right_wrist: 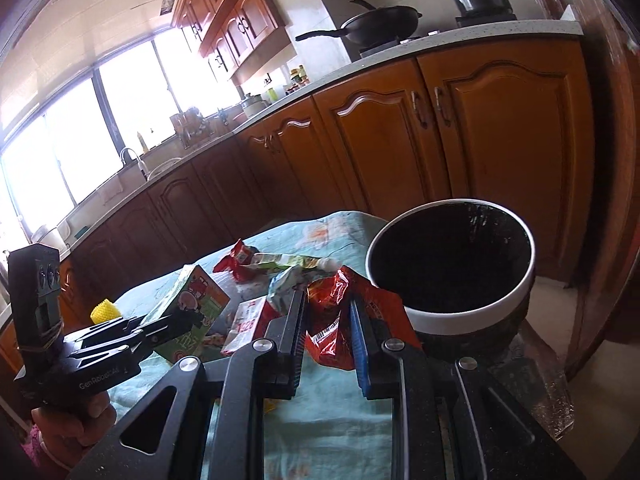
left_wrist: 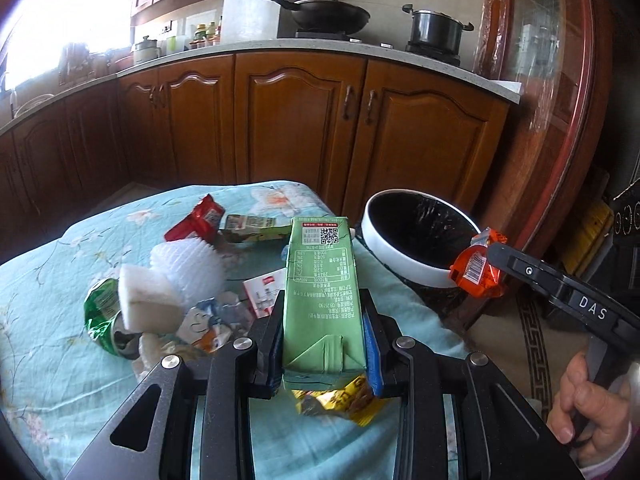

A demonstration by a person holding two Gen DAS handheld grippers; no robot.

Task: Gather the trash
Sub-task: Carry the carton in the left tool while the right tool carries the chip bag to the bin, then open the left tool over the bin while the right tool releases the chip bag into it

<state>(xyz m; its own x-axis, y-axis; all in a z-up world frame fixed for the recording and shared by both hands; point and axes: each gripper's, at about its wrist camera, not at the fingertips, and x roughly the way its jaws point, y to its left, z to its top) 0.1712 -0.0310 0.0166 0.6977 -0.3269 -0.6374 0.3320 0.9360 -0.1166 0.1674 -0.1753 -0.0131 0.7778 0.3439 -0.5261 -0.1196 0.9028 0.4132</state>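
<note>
Lengthwise in the left claw (left_wrist: 324,332), green carton (left_wrist: 322,280), top end away.

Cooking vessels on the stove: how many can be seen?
2. A black wok with a long handle sits on the left burner, and a dark lidded pot sits on the right burner. Both stand on the counter behind the table; none other shows.

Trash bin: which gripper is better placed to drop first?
Right. The right gripper, shut on the orange wrapper, is at the trash bin rim; the left gripper holds the green carton over the table.
</note>
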